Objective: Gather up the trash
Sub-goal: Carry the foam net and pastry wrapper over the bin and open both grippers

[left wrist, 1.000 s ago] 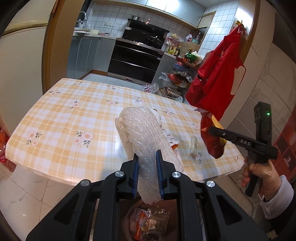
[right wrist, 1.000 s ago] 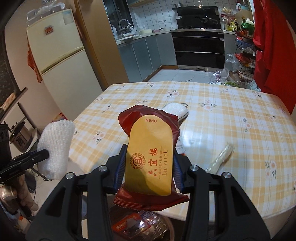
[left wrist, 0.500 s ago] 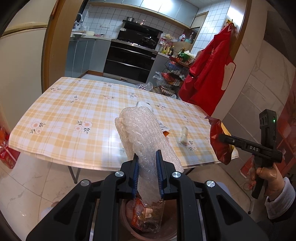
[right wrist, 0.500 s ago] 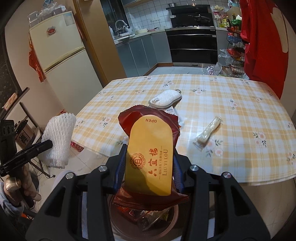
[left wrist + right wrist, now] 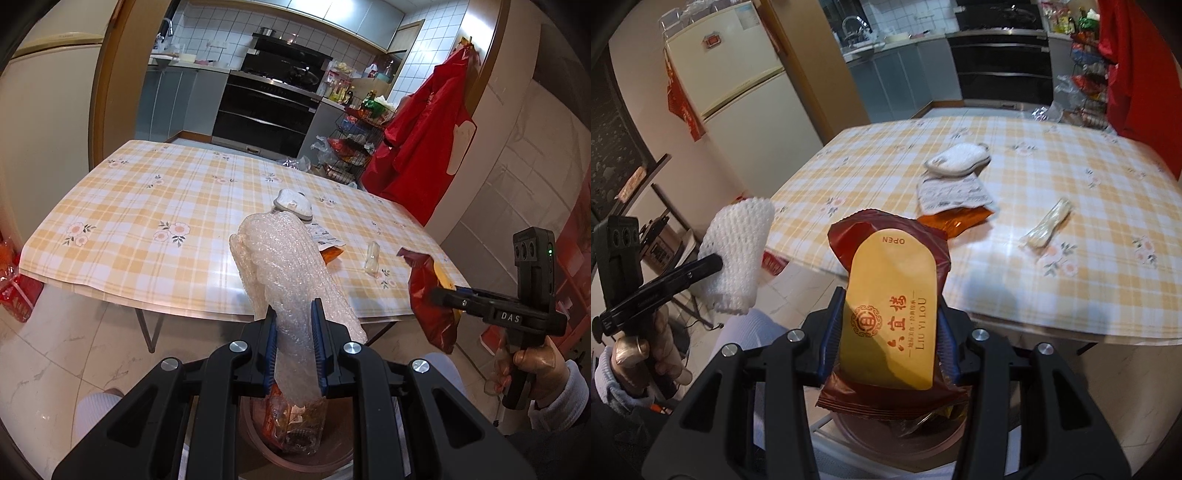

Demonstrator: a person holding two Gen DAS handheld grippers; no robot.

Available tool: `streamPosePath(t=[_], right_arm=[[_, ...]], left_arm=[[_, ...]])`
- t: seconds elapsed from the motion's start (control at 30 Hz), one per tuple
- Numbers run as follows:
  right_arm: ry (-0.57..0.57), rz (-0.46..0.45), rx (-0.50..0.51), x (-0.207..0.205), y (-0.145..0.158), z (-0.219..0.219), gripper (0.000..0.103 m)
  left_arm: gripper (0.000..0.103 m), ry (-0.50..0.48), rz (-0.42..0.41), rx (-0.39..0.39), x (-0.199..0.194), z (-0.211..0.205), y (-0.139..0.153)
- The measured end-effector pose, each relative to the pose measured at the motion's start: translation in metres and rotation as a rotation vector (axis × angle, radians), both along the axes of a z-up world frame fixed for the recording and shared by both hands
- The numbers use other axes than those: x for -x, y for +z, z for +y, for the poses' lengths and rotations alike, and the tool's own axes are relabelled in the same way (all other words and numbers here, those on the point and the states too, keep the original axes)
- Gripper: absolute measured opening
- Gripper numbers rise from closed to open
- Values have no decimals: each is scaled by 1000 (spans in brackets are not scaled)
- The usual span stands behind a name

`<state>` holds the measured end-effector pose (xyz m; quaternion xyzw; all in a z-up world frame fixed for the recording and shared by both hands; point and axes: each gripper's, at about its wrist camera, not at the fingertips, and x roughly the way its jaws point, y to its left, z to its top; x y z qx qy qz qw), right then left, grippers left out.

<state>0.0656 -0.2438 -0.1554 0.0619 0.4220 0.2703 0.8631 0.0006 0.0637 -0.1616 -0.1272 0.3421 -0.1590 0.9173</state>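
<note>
My left gripper (image 5: 293, 321) is shut on a white foam net sleeve (image 5: 288, 266), which stands up out of the jaws. Under it sits a round brown bin (image 5: 258, 439) with wrappers inside. My right gripper (image 5: 888, 306) holds a dark red snack wrapper with a yellow label (image 5: 890, 295) above the same bin (image 5: 871, 439). Its jaws are opening, with the wrapper still between the pads. The right gripper (image 5: 439, 291) and its wrapper (image 5: 428, 302) also show at the right of the left wrist view. In the right wrist view the foam sleeve (image 5: 738, 251) shows at the left.
The checked table (image 5: 147, 229) stands ahead of the bin. On it lie a white pad (image 5: 956, 158), a grey-white packet (image 5: 955, 194) over an orange wrapper (image 5: 956, 219), and a small clear wrapper (image 5: 1049, 223). A fridge (image 5: 738, 85) stands at left. Red cloth (image 5: 424, 147) hangs at right.
Both grippers have drawn back from the table with their loads. The table edge has receded and the bin now shows below both.
</note>
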Motion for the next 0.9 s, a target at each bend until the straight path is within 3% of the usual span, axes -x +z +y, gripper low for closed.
streamPosePath(t=[0.23,0.3,0.4,0.47,0.83,0.9], right_arm=[[16,26,-8,-3,-11,6,57],[3,16,-4,-4,-8,3,64],[-39,-12,12,-7,-4,-4,85],[-68,-30,23,-9,-1,-11,92],[-205,-57,9,-21,6,-67,97],[-217,-56,4,-22,6,-74,97]], left_arm=[[17,-8,22,3,-4,-2,-8],[17,-19,27,2,-5,-5,-10],[17,-38,33,-6,-6,-11,-11],[17,-52,36,-12,-6,-15,-12],[20,-172,93,-35,-15,-52,-23],[27,-200,105,-33,-17,-60,-26]])
